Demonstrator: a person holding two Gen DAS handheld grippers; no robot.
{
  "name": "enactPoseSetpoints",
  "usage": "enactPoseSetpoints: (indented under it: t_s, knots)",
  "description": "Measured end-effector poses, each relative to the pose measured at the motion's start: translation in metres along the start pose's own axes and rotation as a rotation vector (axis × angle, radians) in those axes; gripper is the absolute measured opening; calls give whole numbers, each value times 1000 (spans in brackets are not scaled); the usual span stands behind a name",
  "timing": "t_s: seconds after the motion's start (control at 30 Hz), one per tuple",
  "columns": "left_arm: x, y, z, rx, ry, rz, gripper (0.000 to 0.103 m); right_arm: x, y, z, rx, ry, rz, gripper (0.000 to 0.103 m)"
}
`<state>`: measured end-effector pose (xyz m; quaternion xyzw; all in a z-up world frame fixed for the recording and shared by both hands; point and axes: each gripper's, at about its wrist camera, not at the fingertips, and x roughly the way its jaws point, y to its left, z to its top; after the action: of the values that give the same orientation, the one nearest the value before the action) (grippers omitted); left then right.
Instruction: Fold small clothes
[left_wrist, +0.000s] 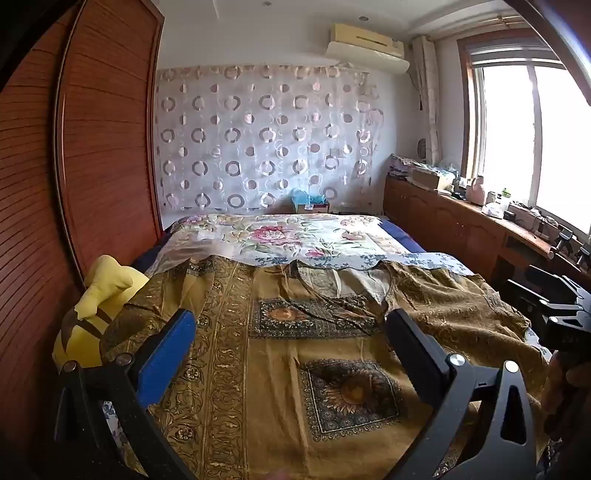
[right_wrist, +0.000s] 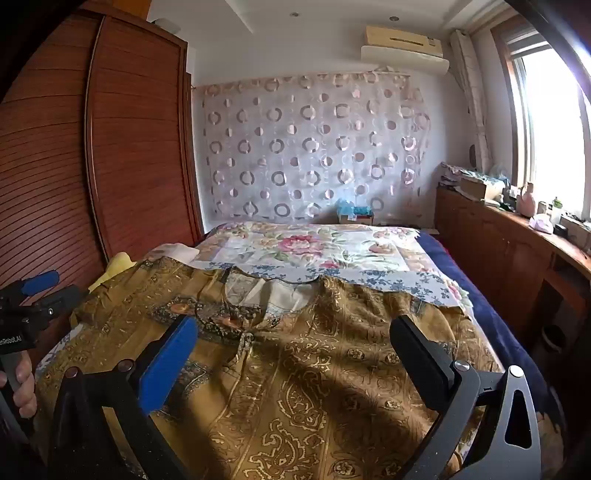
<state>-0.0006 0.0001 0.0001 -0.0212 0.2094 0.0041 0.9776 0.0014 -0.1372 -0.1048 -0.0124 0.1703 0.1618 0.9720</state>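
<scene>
A mustard-gold patterned garment (left_wrist: 295, 350) with sunflower squares lies spread flat on the bed, its neckline (left_wrist: 343, 284) toward the far side. It also shows in the right wrist view (right_wrist: 314, 350). My left gripper (left_wrist: 291, 336) hovers open above its left half, holding nothing. My right gripper (right_wrist: 295, 343) hovers open above its right half, holding nothing. The right gripper's body shows at the right edge of the left wrist view (left_wrist: 554, 306). The left gripper's body shows at the left edge of the right wrist view (right_wrist: 29, 302).
A floral sheet (left_wrist: 288, 236) covers the bed beyond the garment. A yellow plush toy (left_wrist: 96, 314) lies at the bed's left edge beside a wooden wardrobe (left_wrist: 92, 147). A wooden cabinet (left_wrist: 461, 221) with clutter runs under the window at right.
</scene>
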Motion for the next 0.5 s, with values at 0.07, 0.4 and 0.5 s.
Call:
enactPoseSetpoints:
  t_s: [0.07,0.4,0.5]
  knots:
    - [0,0,0,3,2,-1,103,0,0,0,2,-4,-1,103]
    - [-1,2,0,-3,5,-1,103,0,-3,-3,12,-11,-4,103]
    - [0,1,0,-2,5,0,103,-3,-2,0,15,-11,-6,103]
